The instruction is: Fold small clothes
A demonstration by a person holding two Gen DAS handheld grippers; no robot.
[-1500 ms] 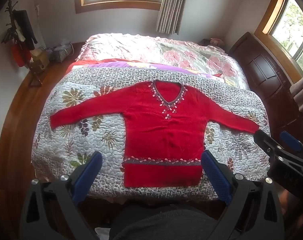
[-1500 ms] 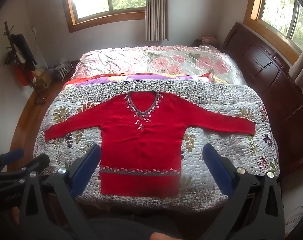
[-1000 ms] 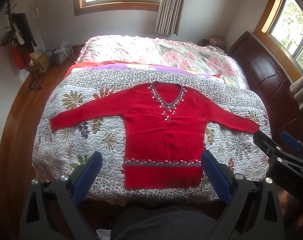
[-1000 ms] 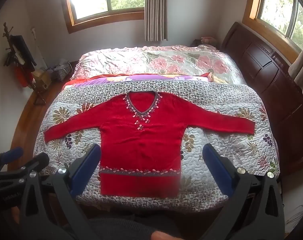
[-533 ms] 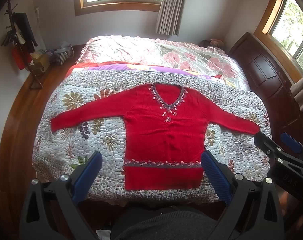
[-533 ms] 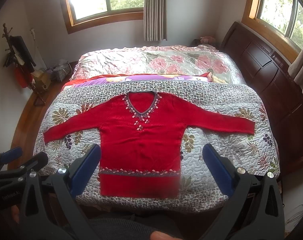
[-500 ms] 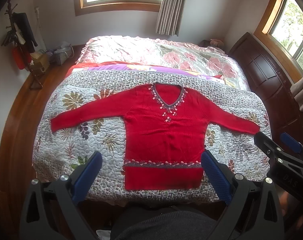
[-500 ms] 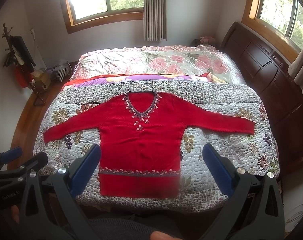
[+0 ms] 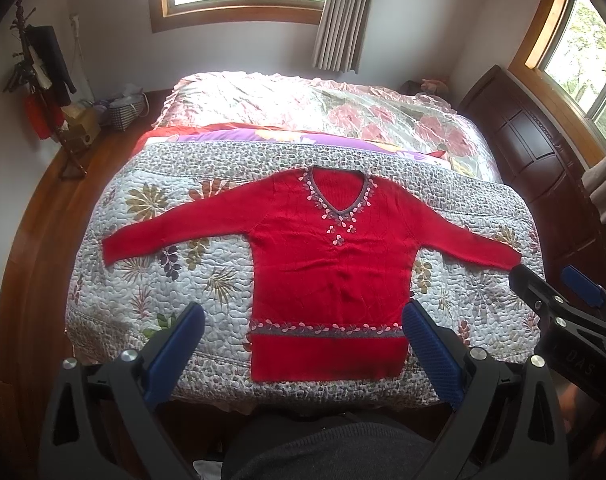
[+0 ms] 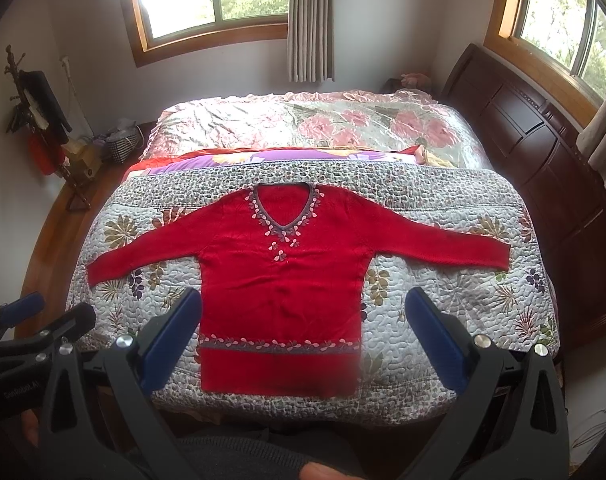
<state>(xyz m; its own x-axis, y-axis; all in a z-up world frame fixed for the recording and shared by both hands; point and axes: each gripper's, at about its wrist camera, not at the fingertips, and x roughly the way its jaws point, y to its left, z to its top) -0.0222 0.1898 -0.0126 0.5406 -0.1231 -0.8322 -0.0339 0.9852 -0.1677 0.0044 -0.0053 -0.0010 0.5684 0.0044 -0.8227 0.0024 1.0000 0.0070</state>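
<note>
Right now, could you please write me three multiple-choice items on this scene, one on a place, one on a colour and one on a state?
1. Where does the sweater lie?
A. On the floral quilt
B. On the wooden floor
C. On the coat stand

2. What colour is the sweater's body?
A. Blue
B. Red
C. White

3. How does the sweater lie?
A. Folded in half
B. Rolled into a bundle
C. Flat, both sleeves spread out

Answers:
1 A: quilt shows all round it.
2 B: it is red, with a grey trim at the neck and near the hem.
3 C: one sleeve reaches out to each side, and the left gripper and right gripper stand open, holding nothing.
</note>
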